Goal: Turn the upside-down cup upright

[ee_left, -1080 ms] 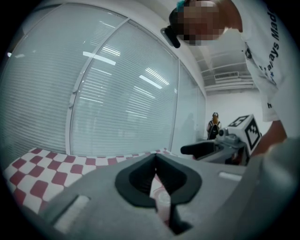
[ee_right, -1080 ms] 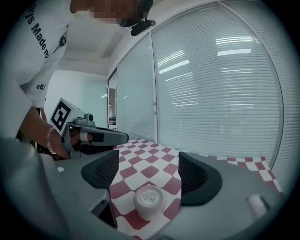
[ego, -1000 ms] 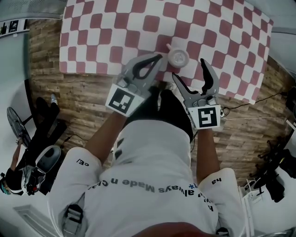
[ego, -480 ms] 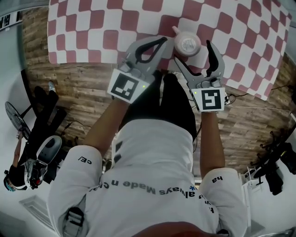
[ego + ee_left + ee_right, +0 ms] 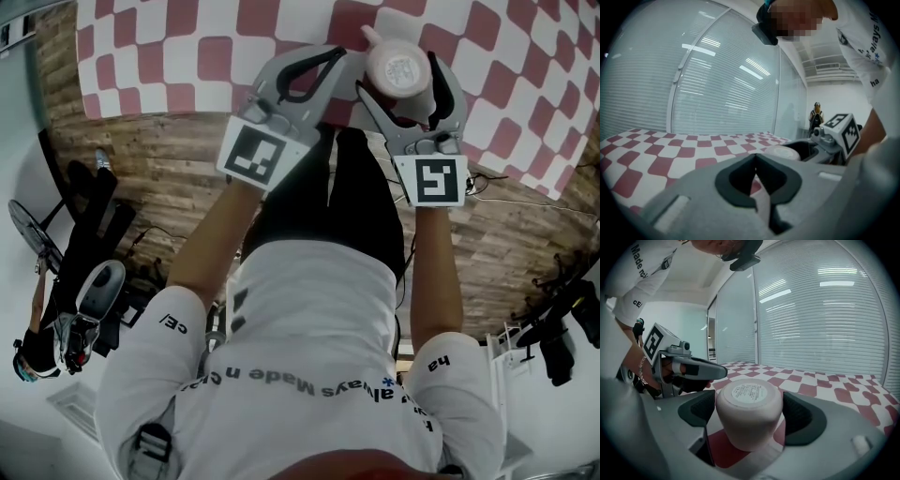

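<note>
A pale pink cup (image 5: 398,67) stands upside down, base up, on the red-and-white checked cloth (image 5: 187,56) near the table's front edge. My right gripper (image 5: 397,75) is open with one jaw on either side of the cup. In the right gripper view the cup (image 5: 748,404) sits between the dark pads (image 5: 696,412), and a thin gap shows on each side. My left gripper (image 5: 334,54) is shut and empty, its tip just left of the cup. In the left gripper view its closed jaws (image 5: 755,158) point across the cloth, with the cup (image 5: 783,152) to the right.
The table's front edge runs just under both grippers, with wooden floor (image 5: 169,178) below it. Dark bags and a stand (image 5: 70,281) lie at the left, cables (image 5: 525,202) at the right. A person (image 5: 815,117) stands far off by the glass wall.
Both grippers have come down and forward to the table. The cup was beyond the right gripper's tips and now stands between its jaws, which have spread a little.
</note>
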{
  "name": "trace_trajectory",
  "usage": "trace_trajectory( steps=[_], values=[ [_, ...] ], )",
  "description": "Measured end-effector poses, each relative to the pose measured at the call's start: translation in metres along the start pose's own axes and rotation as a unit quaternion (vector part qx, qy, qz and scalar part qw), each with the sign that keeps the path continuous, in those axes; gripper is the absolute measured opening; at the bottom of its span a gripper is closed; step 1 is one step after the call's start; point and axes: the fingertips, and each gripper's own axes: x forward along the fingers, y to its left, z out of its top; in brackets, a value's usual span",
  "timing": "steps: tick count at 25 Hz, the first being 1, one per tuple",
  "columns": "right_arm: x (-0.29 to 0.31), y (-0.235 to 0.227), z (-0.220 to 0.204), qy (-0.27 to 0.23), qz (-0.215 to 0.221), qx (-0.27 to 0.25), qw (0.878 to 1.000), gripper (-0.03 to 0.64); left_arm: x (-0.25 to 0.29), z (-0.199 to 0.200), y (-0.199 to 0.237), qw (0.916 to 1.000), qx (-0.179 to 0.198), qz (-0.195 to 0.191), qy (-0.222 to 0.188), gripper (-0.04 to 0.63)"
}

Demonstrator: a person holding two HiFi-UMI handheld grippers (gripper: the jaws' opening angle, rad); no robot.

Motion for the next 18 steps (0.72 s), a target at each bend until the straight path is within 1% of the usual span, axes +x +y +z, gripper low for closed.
trace_trajectory(
  steps=[5, 9, 13, 18],
  values=[
    [0.002, -0.002, -0.005, -0.005, -0.007, 0.001, 1.000, 0.434, -0.005, -0.009, 0.001, 1.0000, -0.001, 0.003, 0.005, 0.003],
    [0.003, -0.001, -0.004, -0.012, -0.006, 0.004, 1.000, 0.431, -0.009, -0.011, 0.001, 1.0000, -0.001, 0.004, 0.007, 0.003],
    [-0.002, -0.002, 0.003, -0.011, -0.009, 0.009, 1.000, 0.431, -0.012, 0.000, -0.001, 1.0000, -0.002, 0.006, 0.002, 0.003],
    [-0.015, -0.006, 0.029, -0.023, -0.012, 0.010, 1.000, 0.431, -0.015, 0.022, -0.007, 1.0000, 0.002, 0.006, -0.006, 0.003]
  ],
)
